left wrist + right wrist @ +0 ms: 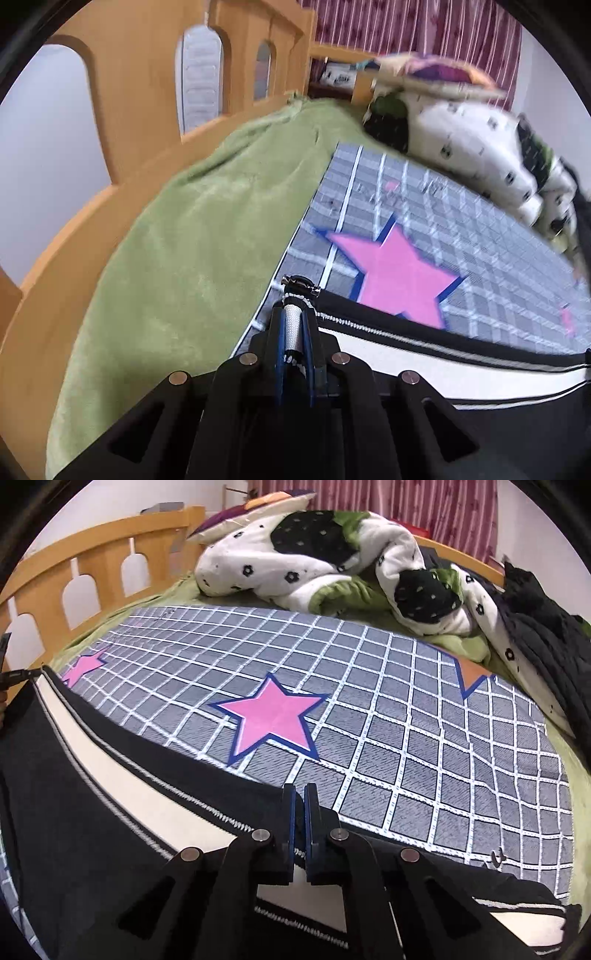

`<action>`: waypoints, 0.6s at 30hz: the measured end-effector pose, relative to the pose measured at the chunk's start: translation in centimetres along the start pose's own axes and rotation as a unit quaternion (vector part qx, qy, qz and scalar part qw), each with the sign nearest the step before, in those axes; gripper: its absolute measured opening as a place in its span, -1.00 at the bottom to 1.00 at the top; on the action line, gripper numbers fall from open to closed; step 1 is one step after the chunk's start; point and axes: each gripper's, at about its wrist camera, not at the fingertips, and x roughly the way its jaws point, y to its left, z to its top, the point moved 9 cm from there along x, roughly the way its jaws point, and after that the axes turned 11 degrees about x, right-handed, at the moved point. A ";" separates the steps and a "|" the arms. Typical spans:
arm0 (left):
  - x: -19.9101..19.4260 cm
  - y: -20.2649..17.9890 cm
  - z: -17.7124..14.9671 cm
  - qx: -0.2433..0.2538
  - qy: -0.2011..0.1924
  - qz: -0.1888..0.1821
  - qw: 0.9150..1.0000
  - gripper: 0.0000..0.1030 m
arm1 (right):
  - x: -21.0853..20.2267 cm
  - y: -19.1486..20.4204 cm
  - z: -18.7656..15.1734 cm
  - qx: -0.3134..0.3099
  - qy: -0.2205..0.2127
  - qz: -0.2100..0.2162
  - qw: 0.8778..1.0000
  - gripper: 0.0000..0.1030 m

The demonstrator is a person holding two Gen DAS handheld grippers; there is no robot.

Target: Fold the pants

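Observation:
The pants (74, 775) are black with a broad white side stripe (147, 786) and dotted white piping. Their upper edge runs taut across the grey checked sheet. In the left wrist view the same pants (424, 354) stretch off to the right. My left gripper (297, 314) is shut on a bunched white-and-black bit of the pants' edge, which sticks out between the fingers. My right gripper (300, 788) is shut on the black edge of the pants, with fabric passing between its blue pads. The lower part of the pants is hidden behind both grippers.
The bed carries a grey grid sheet (406, 738) with pink stars (273, 716) over a green blanket (177, 258). A wooden rail (122, 110) runs along the left. A crumpled white flowered duvet (295, 565), a pillow and dark clothes (535, 635) lie at the far end.

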 end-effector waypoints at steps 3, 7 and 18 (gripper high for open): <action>1.0 -0.2 -0.7 0.005 0.015 0.029 0.999 -0.68 | 3.7 0.0 -2.0 -0.012 0.031 -0.033 0.999 -0.91; -0.7 0.3 -0.4 0.007 0.018 0.072 0.997 -0.03 | 1.8 -1.2 -1.4 0.037 0.010 -0.019 0.999 -0.72; 1.5 -5.7 -2.5 0.076 0.029 0.020 0.996 0.36 | -0.6 -10.0 -3.9 0.103 -0.015 -0.106 0.989 -0.39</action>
